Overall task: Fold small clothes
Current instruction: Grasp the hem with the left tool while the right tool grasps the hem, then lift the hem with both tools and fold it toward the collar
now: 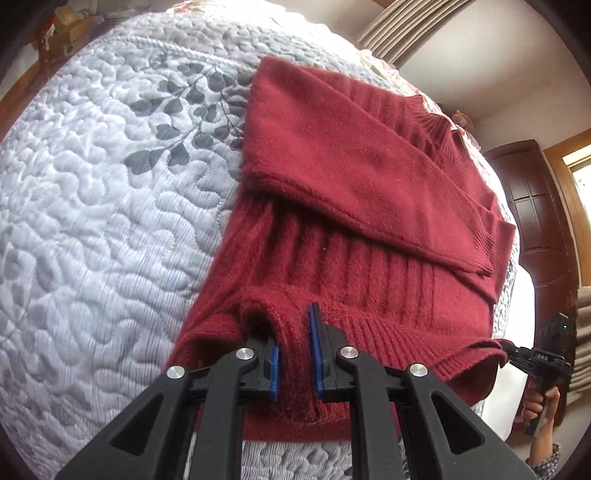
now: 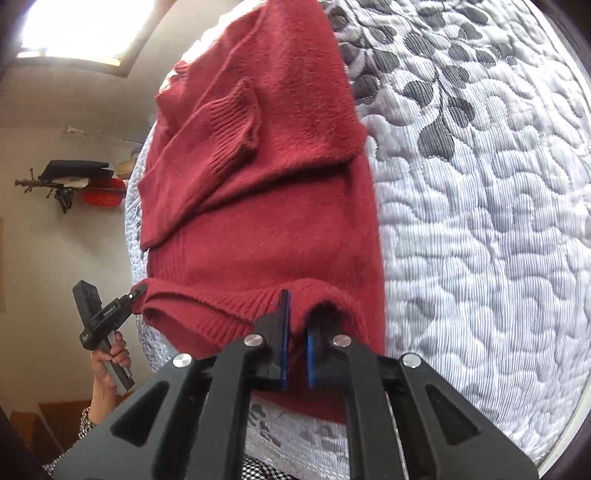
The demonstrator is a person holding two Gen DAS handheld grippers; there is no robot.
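Note:
A dark red knit sweater lies flat on the quilted bedspread, both sleeves folded across its body and the collar at the far end. My left gripper is shut on the ribbed hem at the near left corner, a fold of knit pinched between its blue pads. The right gripper holds the hem's other corner at the frame's right. In the right wrist view, my right gripper clamps the sweater by its hem, and the left gripper bites the far corner. The hem is lifted slightly off the bed.
The white and grey leaf-patterned bedspread spreads wide beside the sweater. A dark wooden door and curtains stand beyond the bed. A wall shelf with clutter and a bright window show left. A hand grips each handle.

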